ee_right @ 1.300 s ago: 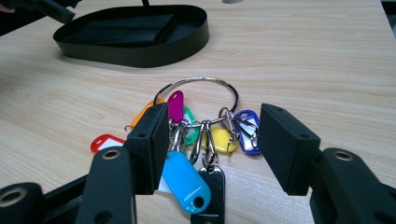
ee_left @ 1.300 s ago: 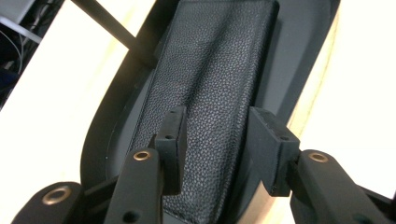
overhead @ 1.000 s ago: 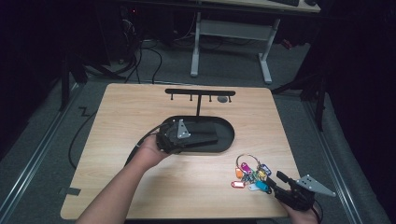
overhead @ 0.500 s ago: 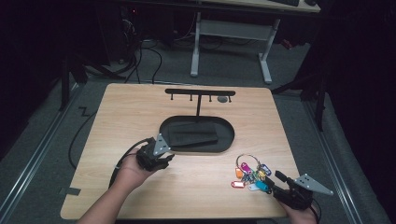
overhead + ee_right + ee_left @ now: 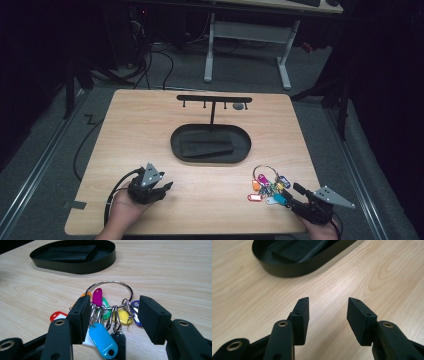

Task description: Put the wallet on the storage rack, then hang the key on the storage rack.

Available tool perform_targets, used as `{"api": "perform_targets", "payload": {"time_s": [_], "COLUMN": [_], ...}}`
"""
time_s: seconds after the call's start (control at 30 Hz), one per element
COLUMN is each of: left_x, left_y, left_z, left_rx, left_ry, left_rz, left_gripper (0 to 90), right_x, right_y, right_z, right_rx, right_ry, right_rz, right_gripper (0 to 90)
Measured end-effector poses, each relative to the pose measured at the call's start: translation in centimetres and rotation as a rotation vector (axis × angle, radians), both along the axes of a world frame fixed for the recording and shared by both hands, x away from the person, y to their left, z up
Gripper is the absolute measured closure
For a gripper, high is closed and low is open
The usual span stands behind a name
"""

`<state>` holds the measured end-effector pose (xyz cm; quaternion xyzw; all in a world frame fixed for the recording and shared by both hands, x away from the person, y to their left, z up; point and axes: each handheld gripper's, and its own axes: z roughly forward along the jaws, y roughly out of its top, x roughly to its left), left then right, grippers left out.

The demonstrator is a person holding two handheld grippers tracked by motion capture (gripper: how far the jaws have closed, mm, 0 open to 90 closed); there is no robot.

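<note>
Bench point(image 5: 150, 130) of pale wood grain, square-cornered, set in a dim room; grey floor around it, cables point(image 5: 150, 65) trailing on the floor beyond the far left corner, a white-legged desk point(image 5: 245, 45) behind. Near the far edge stands a black T-shaped hook rack point(image 5: 214, 100), its post rising from a black oval tray point(image 5: 175, 145) at the bench centre; a flat black wallet point(image 5: 207, 145) lies in the tray.

Key ring point(image 5: 267, 182) with coloured tags lies near the near right corner. Right gripper point(image 5: 296, 197) rests low at that corner, jaws wide either side of the tags, pads not pressing on them. Left gripper point(image 5: 162, 189) sits near the near left corner over bare wood, jaws apart with nothing between them, having just been opening.
</note>
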<state>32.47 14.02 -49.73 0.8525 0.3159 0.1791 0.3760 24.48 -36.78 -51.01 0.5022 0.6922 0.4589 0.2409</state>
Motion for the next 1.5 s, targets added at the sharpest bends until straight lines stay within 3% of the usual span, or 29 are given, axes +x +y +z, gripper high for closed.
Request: {"api": "perform_targets", "payload": {"time_s": [0.1,0.17,0.27,0.37,0.53,0.67,1.0,1.3,1.5], "left_x": [-1.1,-1.7,-2.1,-2.5,-2.3,-2.4,-2.6,-2.7,-2.5], "left_y": [1.1,1.6,1.9,1.6,1.6,1.8,2.4,1.9,2.2], "left_z": [-1.0,-1.5,-1.6,-1.5,-1.8,-2.1,-1.5,-1.9,-1.7], "left_rx": [-0.039,-0.041,-0.053,-0.042,-0.063,-0.051,-0.076,-0.056,-0.087], "left_ry": [0.01,0.015,0.06,0.035,0.047,0.041,0.023,0.029,0.019], "left_rz": [0.045,0.056,0.027,0.01,-0.005,-0.021,-0.029,-0.037,-0.017], "left_gripper": [49.3,46.9,46.2,42.5,38.0,34.0,32.5,32.2,31.2], "right_x": [0.1,0.1,0.2,0.3,0.5,0.9,1.0,0.8,1.1], "right_y": [0.0,0.0,0.0,0.1,0.3,0.4,0.6,0.4,0.8], "right_z": [0.0,-0.1,-0.2,-0.3,-0.5,-0.6,-0.6,-0.3,-0.1], "right_rx": [-0.003,-0.004,-0.008,-0.009,-0.015,-0.025,-0.04,-0.034,-0.054], "right_ry": [0.0,0.001,0.004,0.014,0.029,0.034,0.041,0.025,0.03], "right_rz": [0.003,0.005,0.008,0.0,-0.018,-0.038,-0.08,-0.071,-0.047], "right_gripper": [44.4,44.5,44.5,44.6,44.8,44.9,45.0,45.0,44.8]}}
